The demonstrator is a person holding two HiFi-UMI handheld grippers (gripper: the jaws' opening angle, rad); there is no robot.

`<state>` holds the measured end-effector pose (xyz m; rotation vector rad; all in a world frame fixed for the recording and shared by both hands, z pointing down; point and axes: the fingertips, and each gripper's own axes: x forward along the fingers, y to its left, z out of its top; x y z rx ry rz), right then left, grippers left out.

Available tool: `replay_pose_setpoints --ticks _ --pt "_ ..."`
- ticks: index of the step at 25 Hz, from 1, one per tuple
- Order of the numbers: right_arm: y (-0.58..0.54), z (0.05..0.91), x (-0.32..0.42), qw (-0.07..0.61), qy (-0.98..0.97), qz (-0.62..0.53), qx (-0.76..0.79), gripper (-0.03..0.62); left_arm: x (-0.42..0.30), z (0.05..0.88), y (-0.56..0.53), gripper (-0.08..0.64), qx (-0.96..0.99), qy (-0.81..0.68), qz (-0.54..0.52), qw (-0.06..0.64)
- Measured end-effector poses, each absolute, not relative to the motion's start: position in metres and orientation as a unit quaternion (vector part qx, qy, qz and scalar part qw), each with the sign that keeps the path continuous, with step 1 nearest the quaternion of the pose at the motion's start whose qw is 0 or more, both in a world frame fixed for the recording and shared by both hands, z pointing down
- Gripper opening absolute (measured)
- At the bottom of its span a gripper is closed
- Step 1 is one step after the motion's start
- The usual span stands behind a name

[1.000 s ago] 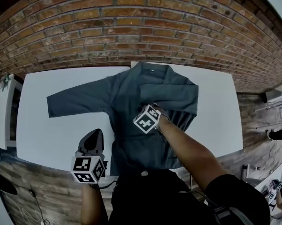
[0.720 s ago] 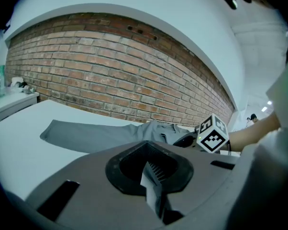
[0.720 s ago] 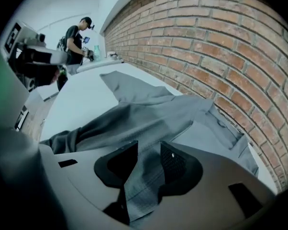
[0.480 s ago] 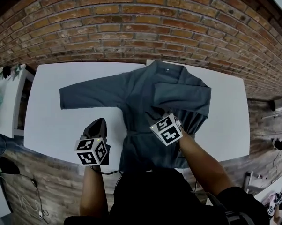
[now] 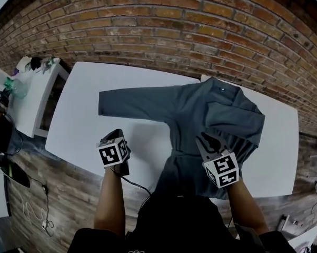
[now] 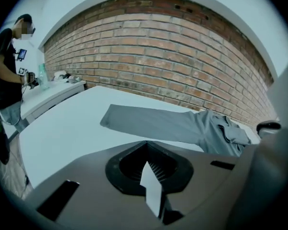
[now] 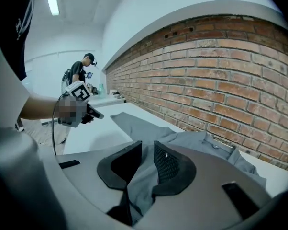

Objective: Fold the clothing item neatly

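Observation:
A grey-blue jacket (image 5: pixel 200 125) lies flat on the white table (image 5: pixel 79 120). Its left sleeve (image 5: pixel 137 104) stretches out to the left, and its right sleeve is folded across the chest. My left gripper (image 5: pixel 116 136) is shut and empty. It hovers over bare table below that sleeve (image 6: pixel 149 121), near the front edge. My right gripper (image 5: pixel 208 141) hangs above the jacket's lower right part. Its jaws have just been closing and stand a little apart. No cloth is pinched between them, and the jacket (image 7: pixel 149 128) shows through the gap. The right gripper view also shows the left gripper (image 7: pixel 98 115).
A brick wall (image 5: pixel 158 30) runs behind the table. At the far left stands a white side counter (image 5: pixel 32 99) with small items, and a person (image 6: pixel 10 80) is beside it. Wood-look floor (image 5: pixel 42 194) lies in front of the table's near edge.
My right gripper has lifted off the folded sleeve and drawn back toward me. My left gripper has moved forward and down over the table. The head view has swung left, so the jacket sits further right.

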<state>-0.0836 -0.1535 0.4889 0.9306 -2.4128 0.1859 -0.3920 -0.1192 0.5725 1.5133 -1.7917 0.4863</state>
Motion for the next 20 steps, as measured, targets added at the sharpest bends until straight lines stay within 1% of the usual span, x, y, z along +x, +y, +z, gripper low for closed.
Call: replay_pose_setpoints --ticks 3,9,10,11,13,17,20 --pt "-0.153 0.483 -0.08 0.26 -0.894 0.077 0.358 0.08 -0.425 0.58 -0.121 -0.008 0.563 -0.712 0.165 0.386" --pt "-0.137 0.489 -0.081 0.282 -0.887 0.059 0.362 0.08 -0.484 0.59 -0.139 -0.002 0.533 -0.735 0.155 0.39" --pt "-0.134 0.49 -0.082 0.284 -0.886 0.059 0.363 0.08 -0.491 0.591 -0.143 0.042 0.535 -0.734 0.149 0.39" --pt "-0.131 0.491 -0.084 0.286 -0.885 0.058 0.363 0.08 -0.498 0.592 -0.146 0.064 0.537 -0.733 0.14 0.394" --pt "-0.123 0.493 -0.088 0.289 -0.886 0.057 0.358 0.08 -0.51 0.596 -0.151 0.069 0.531 -0.729 0.108 0.418" --pt "-0.11 0.5 -0.091 0.303 -0.887 0.051 0.345 0.08 -0.528 0.613 -0.158 0.071 0.494 -0.72 0.028 0.487" --pt "-0.112 0.51 -0.084 0.326 -0.878 0.038 0.349 0.08 -0.544 0.625 -0.162 0.071 0.461 -0.729 0.01 0.505"
